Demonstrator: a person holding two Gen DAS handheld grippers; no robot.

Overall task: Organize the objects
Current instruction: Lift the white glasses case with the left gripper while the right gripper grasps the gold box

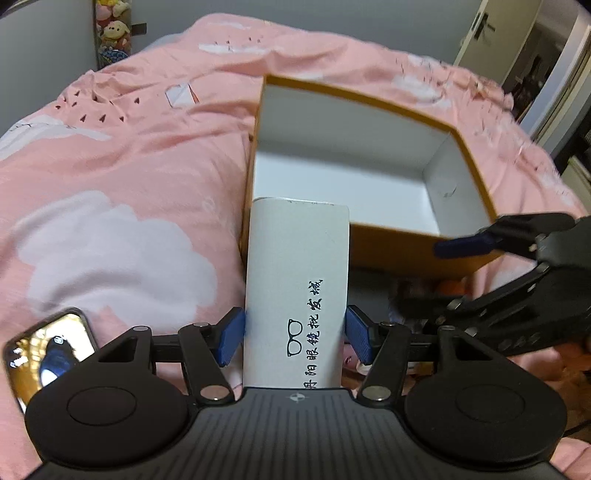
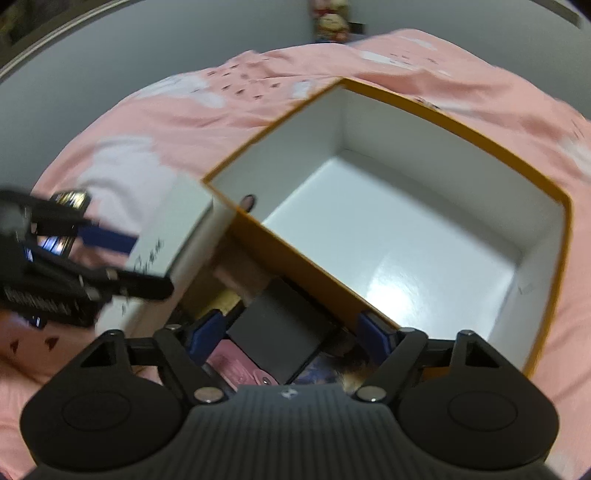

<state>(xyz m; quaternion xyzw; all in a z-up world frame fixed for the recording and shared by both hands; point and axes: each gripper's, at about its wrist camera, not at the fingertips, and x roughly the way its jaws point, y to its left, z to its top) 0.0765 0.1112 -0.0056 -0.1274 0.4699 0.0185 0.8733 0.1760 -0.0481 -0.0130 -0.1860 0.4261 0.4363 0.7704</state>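
My left gripper (image 1: 294, 334) is shut on a white glasses box (image 1: 297, 280) with black print, held lengthwise with its far end at the near left corner of an open orange box (image 1: 476, 173) with a white, empty inside. The white box also shows in the right wrist view (image 2: 173, 229), held by the left gripper (image 2: 122, 258). My right gripper (image 2: 293, 334) is open, with a dark grey flat object (image 2: 284, 328) between its fingers, just in front of the orange box's near wall (image 2: 306, 254). The right gripper (image 1: 480, 247) shows at the right of the left wrist view.
Everything lies on a bed with a pink quilt (image 1: 122, 155) printed with white clouds. A phone (image 1: 44, 354) lies at lower left. A pink item (image 2: 240, 369) and other small things sit under the right gripper. Plush toys (image 1: 112, 29) and a door (image 1: 491, 33) stand beyond.
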